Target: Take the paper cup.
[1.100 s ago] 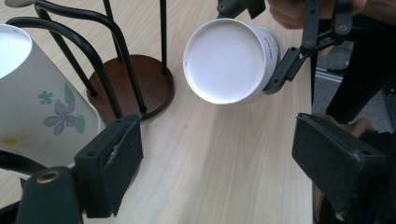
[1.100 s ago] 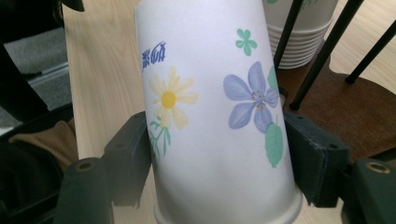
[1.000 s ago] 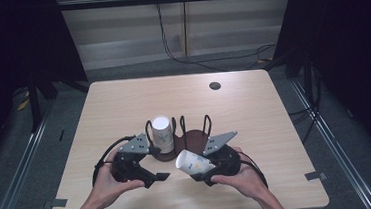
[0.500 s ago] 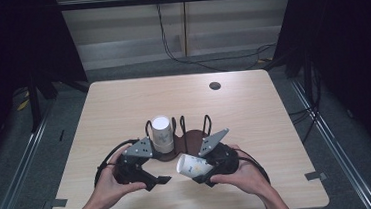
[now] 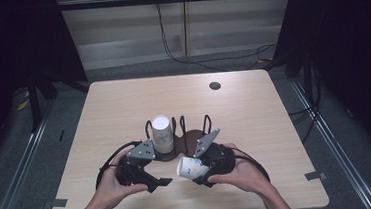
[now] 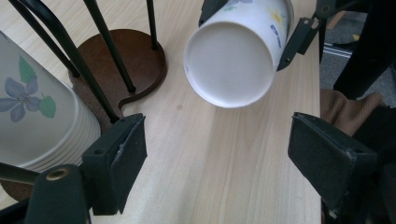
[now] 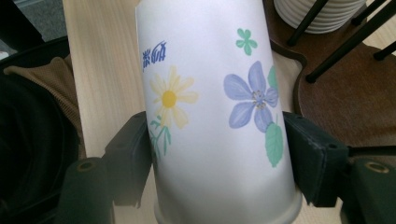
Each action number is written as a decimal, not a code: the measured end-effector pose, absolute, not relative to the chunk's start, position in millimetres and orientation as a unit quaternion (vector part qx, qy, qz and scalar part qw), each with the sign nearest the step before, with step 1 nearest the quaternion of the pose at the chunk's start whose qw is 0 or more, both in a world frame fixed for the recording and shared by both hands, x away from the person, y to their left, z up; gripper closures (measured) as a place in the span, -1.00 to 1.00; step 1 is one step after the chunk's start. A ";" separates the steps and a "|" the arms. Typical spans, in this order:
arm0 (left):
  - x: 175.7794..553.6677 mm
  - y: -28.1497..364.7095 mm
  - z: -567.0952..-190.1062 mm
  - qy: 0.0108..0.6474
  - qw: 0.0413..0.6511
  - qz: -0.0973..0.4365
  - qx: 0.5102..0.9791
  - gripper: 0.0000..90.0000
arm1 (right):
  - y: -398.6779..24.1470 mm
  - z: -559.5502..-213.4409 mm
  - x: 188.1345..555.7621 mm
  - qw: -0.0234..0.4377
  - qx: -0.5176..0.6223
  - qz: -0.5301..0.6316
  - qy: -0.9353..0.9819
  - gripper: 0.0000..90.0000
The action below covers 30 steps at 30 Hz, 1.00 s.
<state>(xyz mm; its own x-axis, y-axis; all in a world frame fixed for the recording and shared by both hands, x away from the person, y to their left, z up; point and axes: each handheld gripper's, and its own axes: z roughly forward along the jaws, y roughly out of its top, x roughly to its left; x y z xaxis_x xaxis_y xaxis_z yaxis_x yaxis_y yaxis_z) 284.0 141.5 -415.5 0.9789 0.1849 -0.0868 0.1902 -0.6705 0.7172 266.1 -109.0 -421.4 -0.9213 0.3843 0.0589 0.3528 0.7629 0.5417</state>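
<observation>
While my right gripper (image 5: pixel 193 174) clamps the flowered paper cup (image 5: pixel 190 167) by its sides, tipped with its base toward my left gripper (image 5: pixel 163 183), that one's jaws have just been opening and gape empty just short of it.

A high camera looks forward and down on the pale wooden table (image 5: pixel 254 109). Each gripper camera peers closely along its own jaws; all three share the flowered white paper cup (image 5: pixel 191 167) (image 6: pixel 233 51) (image 7: pixel 212 116).
</observation>
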 end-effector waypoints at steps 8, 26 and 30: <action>283.9 140.1 -418.3 0.102 0.391 -0.006 0.915 -0.55 | -99.9 -419.8 267.1 0.027 0.182 0.266 0.946 -0.32; 280.4 130.1 -423.7 0.081 0.387 -0.021 0.918 -0.52 | -88.7 -422.2 263.8 0.020 0.161 0.224 0.961 -0.32; 280.1 128.3 -423.2 0.092 0.377 -0.026 0.921 -0.53 | -85.6 -423.3 262.4 0.016 0.157 0.218 0.963 -0.32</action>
<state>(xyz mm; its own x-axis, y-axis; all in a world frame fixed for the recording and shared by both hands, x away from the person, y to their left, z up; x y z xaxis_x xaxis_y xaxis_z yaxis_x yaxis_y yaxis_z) 280.1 128.3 -423.2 0.9819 0.1493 -0.1162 0.1879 -0.6983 0.6907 262.4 -85.6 -423.3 -0.9502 0.3095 0.0369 0.2953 0.8558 0.4247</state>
